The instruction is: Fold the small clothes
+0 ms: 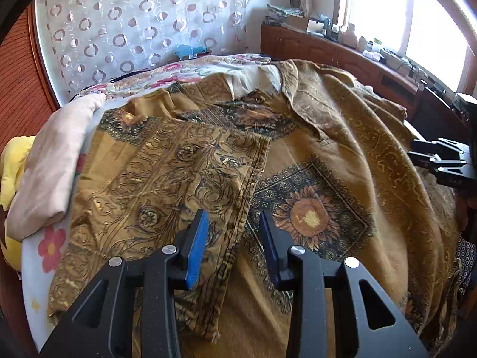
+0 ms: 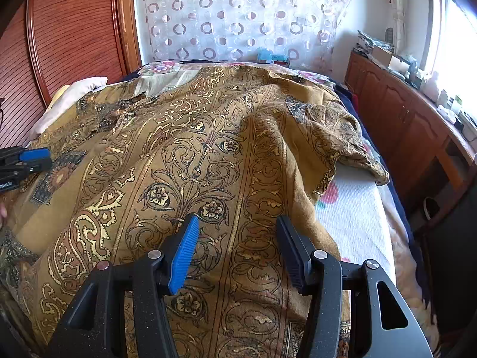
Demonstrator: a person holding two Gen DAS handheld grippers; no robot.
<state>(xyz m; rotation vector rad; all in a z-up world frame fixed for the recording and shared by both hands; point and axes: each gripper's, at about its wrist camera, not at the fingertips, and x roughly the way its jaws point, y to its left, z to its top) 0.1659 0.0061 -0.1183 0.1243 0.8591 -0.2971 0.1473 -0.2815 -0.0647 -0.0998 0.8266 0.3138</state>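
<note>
A mustard-gold garment with dark scroll and sunflower prints lies spread and rumpled across the bed; it also fills the right wrist view. One printed panel is folded over on the left side. My left gripper is open, hovering just above the folded panel's seam edge, holding nothing. My right gripper is open above the patterned cloth, empty. The right gripper shows at the right edge of the left wrist view; the left gripper shows at the left edge of the right wrist view.
A folded pale cloth and a yellow item lie at the bed's left edge. The floral bedsheet shows bare on the right. A wooden cabinet with clutter runs under the window. A wooden headboard and a circle-patterned curtain stand behind.
</note>
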